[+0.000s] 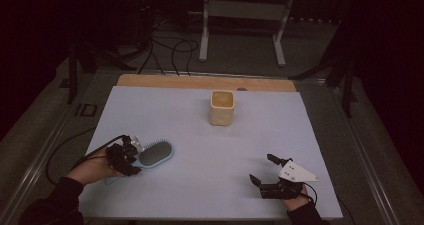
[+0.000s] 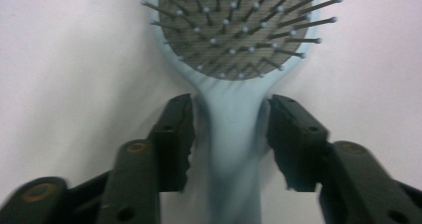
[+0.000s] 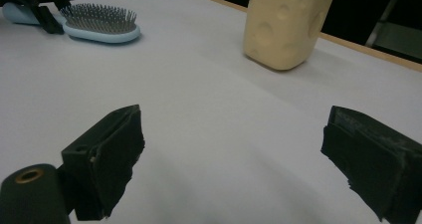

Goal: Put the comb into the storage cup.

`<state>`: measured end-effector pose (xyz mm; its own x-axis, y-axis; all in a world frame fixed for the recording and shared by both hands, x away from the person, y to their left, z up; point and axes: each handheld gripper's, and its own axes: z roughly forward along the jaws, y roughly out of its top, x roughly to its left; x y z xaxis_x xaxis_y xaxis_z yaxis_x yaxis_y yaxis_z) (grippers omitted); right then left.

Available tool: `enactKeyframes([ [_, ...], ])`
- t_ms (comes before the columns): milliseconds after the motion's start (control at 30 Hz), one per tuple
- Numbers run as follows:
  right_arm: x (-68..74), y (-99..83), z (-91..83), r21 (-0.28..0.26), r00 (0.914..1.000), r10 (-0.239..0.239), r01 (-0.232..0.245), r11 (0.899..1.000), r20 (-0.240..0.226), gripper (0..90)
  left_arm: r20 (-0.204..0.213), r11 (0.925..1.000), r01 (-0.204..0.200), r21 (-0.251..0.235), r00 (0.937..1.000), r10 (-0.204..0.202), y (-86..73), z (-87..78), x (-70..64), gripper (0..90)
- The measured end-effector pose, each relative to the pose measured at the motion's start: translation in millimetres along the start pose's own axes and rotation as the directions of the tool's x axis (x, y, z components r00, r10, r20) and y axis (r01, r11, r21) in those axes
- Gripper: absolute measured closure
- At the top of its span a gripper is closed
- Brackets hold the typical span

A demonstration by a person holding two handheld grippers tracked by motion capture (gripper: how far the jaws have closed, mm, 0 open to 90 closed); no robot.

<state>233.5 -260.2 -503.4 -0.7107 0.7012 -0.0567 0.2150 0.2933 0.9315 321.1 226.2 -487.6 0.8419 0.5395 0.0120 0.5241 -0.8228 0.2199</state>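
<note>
From the high view, the left gripper (image 1: pixel 131 157) covers the handle of the light blue hairbrush (image 1: pixel 156 153) lying bristles-up at the sheet's near left, while a cream cup (image 1: pixel 222 107) stands well apart, mid-table. In the left gripper view the jaws flank the handle (image 2: pixel 234 149), seemingly with slim gaps, and the brush head is cut off at the top. In the right gripper view the right gripper (image 3: pixel 234 159) gapes wide over bare sheet.

The room is dim, its edges falling off into near black. A pale sheet (image 1: pixel 200 135) covers most of the tabletop, leaving a strip of bare wood (image 1: pixel 205 82) along the far edge. Metal rails (image 1: pixel 45 155) run down both sides of the tabletop. Beyond it lies a grey floor (image 1: pixel 240 50), where dark cables (image 1: pixel 170 47) loop and trail. A white metal stand (image 1: pixel 245 15) rests there on two legs, and dark tripod-like supports (image 1: pixel 345 75) stand at either side.
</note>
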Motion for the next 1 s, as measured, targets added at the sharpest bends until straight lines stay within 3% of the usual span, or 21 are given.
enactKeyframes([
  [67, -0.2, -0.1, 0.1, 0.001, 1.0, -0.003, 0.003, 1.0, 0.0, 9.0, 0.003, 0.9999, -0.002, 0.016, 1.0, 0.002, 2.7, 0.3, -0.3, 62.3],
  [533, 0.9, -0.2, 0.8, 0.004, 1.0, -0.003, 0.003, 1.0, -0.006, 9.0, 0.016, 0.9927, 0.014, 0.12, 0.9997, -0.016, 16.6, 4.0, -1.1, 68.7],
  [600, 0.6, -0.2, 0.6, 0.004, 1.0, -0.008, 0.008, 1.0, -0.006, 9.0, 0.018, 0.9933, 0.002, 0.115, 0.9998, -0.004, 15.4, 3.4, -0.3, 69.3],
  [1000, -0.5, -0.4, 0.9, 0.003, 1.0, -0.001, 0.001, 1.0, -0.003, 9.0, 0.034, 0.9994, 0.02, 0.027, 0.9992, -0.021, 6.3, 0.6, 2.3, 69.9],
])
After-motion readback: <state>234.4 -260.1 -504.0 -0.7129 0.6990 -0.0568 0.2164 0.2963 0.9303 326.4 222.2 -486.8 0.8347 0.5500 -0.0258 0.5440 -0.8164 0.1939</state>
